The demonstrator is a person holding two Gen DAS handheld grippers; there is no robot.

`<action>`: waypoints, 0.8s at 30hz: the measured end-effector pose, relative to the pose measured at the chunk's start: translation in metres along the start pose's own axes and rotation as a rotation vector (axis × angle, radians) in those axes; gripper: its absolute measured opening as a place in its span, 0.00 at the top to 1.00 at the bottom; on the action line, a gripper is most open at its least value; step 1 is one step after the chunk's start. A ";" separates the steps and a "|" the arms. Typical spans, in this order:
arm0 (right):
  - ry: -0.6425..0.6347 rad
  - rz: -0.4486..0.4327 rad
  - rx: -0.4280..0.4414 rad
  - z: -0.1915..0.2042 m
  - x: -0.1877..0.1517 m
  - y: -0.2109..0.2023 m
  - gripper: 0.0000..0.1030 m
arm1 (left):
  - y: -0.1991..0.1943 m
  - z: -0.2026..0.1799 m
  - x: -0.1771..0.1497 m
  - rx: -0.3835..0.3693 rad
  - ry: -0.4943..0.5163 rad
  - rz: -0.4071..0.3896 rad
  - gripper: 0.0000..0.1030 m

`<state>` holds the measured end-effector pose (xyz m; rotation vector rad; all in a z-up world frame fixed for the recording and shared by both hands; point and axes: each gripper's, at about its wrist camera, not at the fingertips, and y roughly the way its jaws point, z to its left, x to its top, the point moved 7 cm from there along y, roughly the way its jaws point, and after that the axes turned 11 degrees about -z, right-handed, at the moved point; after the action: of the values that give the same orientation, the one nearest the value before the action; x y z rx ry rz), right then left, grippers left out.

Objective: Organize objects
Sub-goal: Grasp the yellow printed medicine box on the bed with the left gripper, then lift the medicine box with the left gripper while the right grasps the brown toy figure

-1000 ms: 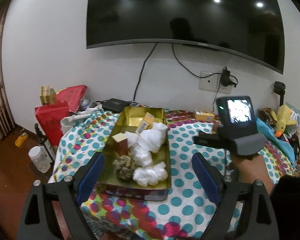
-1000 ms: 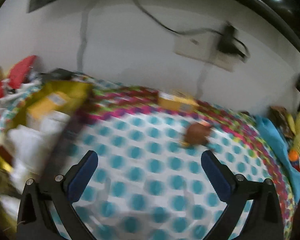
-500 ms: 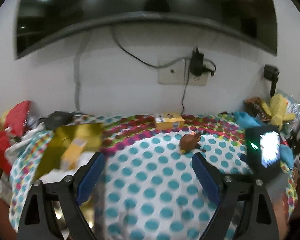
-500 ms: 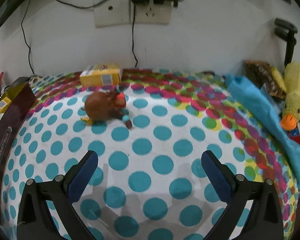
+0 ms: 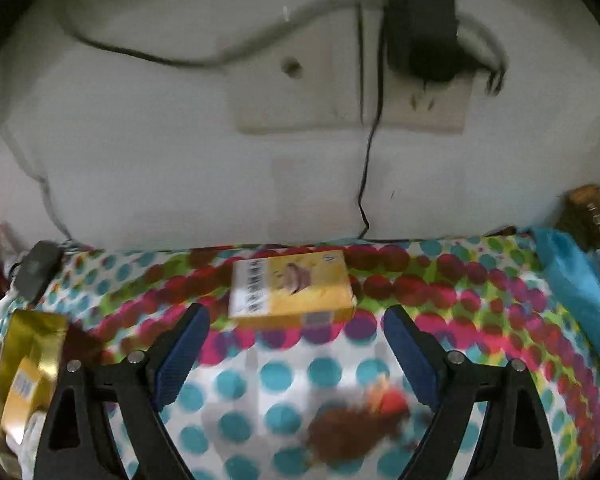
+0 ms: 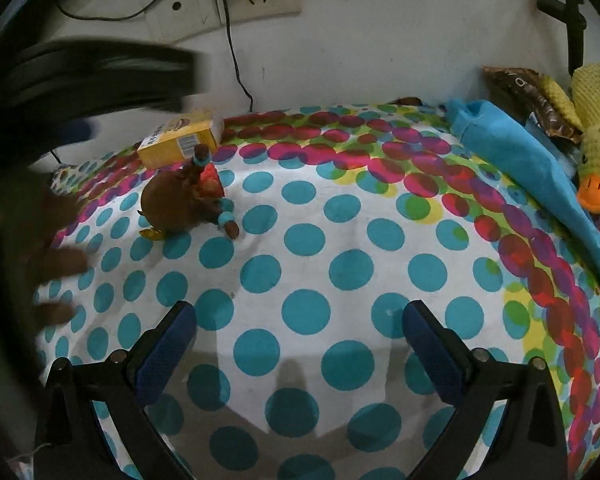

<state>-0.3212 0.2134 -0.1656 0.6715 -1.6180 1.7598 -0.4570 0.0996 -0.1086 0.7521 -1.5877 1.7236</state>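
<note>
While both jaws gape empty, left gripper (image 5: 296, 332) frames yellow box (image 5: 290, 289) at 12 o'clock; right gripper (image 6: 300, 330) has brown toy (image 6: 182, 206) at 11 o'clock.

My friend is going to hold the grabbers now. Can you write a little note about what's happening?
Left hand-held gripper: open, empty, aimed at the yellow box by the wall.
Right hand-held gripper: open, empty, over bare polka-dot cloth.
Things: brown toy lies just in front of the yellow box; gold tin sits at the left edge, already holding some items.
Done: nothing held right now.
Left: the box and the brown toy are both loose on the cloth; probably grab the box next.
</note>
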 end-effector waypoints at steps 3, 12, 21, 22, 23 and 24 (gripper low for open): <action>0.004 -0.002 0.004 -0.001 0.000 -0.001 0.00 | 0.037 -0.004 -0.003 0.005 -0.012 0.084 0.12; 0.041 -0.015 0.040 -0.004 0.000 -0.005 0.00 | 0.074 0.016 -0.004 0.058 -0.058 0.165 0.11; 0.032 -0.011 0.031 -0.008 0.000 -0.005 0.00 | 0.080 0.038 -0.014 0.027 -0.104 0.186 0.14; 0.023 -0.007 0.023 -0.008 0.000 -0.005 0.00 | 0.076 0.039 -0.016 0.032 -0.099 0.179 0.14; 0.010 -0.002 0.012 -0.007 0.000 -0.004 0.00 | 0.071 0.041 -0.017 0.039 -0.092 0.165 0.15; 0.006 -0.001 0.012 -0.007 0.000 -0.004 0.00 | 0.067 0.043 -0.017 0.037 -0.086 0.150 0.15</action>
<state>-0.3177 0.2206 -0.1642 0.6714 -1.6043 1.7702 -0.5003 0.0532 -0.1586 0.7506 -1.7122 1.8542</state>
